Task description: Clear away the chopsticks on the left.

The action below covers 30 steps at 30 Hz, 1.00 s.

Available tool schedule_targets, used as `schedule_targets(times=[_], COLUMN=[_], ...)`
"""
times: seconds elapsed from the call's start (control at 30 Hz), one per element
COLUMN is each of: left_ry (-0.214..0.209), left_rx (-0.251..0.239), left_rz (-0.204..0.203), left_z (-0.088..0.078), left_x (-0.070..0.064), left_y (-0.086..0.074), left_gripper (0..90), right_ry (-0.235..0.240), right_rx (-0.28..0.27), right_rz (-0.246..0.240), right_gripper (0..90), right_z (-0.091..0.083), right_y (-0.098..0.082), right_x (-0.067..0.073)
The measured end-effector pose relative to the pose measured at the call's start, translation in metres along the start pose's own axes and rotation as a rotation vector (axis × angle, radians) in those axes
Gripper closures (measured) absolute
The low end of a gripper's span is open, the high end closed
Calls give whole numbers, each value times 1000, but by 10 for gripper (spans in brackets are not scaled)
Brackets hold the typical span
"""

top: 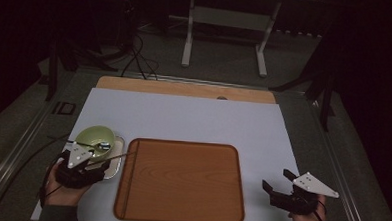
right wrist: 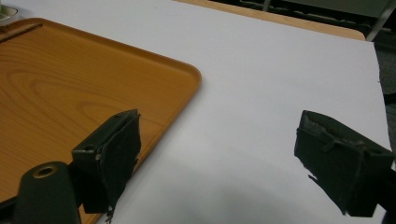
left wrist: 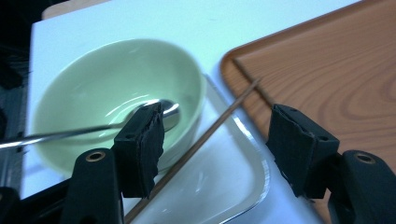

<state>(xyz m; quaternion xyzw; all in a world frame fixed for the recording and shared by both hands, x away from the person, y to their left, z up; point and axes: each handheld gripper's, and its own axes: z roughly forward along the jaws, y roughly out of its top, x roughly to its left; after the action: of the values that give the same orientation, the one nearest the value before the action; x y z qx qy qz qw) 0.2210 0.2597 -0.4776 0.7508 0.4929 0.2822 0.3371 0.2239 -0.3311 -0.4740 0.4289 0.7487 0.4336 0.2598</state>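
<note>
Chopstick work is barely begun: my left gripper (left wrist: 215, 154) has its jaws spread, unclamped, around the thin wooden chopstick (left wrist: 205, 137) lying on the small steel tray (left wrist: 233, 186) beside the pale green bowl (left wrist: 107, 70); right gripper (right wrist: 233, 172) waits wide open, empty.

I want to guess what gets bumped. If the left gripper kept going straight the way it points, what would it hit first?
Probably the thin wooden stick lying between the open left gripper jaws, across the small metal tray. Depth is hard to judge.
</note>
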Motion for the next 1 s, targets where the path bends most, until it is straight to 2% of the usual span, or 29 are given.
schedule_targets(times=[0.13, 0.23, 0.33, 0.4, 0.53, 0.73, 0.8, 0.87, 1.0], left_ry=[40, 49, 58, 63, 57, 55, 59, 41, 30], left_rx=[-4, -8, 14, 28, 63, 143, 165, 184, 217], left_rz=[-18, -69, -105, -111, -106, -59, -57, -62, -55], left_z=[-11, -16, -16, -15, -10, 5, 10, 13, 19], left_x=[12, 21, 28, 31, 34, 34, 34, 35, 35], left_y=[-8, -12, -16, -18, -21, -24, -25, -26, -27], left_gripper=[394, 388, 379, 375, 381, 426, 444, 479, 517], right_ry=[-2, -3, -2, -2, -2, 0, 1, 3, 4], right_rx=[-3, -2, -2, -2, -1, 0, 0, 1, 3], right_rz=[1, 2, 0, 1, 1, 0, -1, 0, 0], right_gripper=[141, 141, 140, 141, 140, 140, 141, 140, 141], right_z=[-1, -1, -1, -1, -1, 0, 0, 0, 1], right_y=[0, 0, 0, 0, 0, 0, 0, 0, 0], right_x=[0, -1, 0, 0, 0, 0, 0, 0, 1])
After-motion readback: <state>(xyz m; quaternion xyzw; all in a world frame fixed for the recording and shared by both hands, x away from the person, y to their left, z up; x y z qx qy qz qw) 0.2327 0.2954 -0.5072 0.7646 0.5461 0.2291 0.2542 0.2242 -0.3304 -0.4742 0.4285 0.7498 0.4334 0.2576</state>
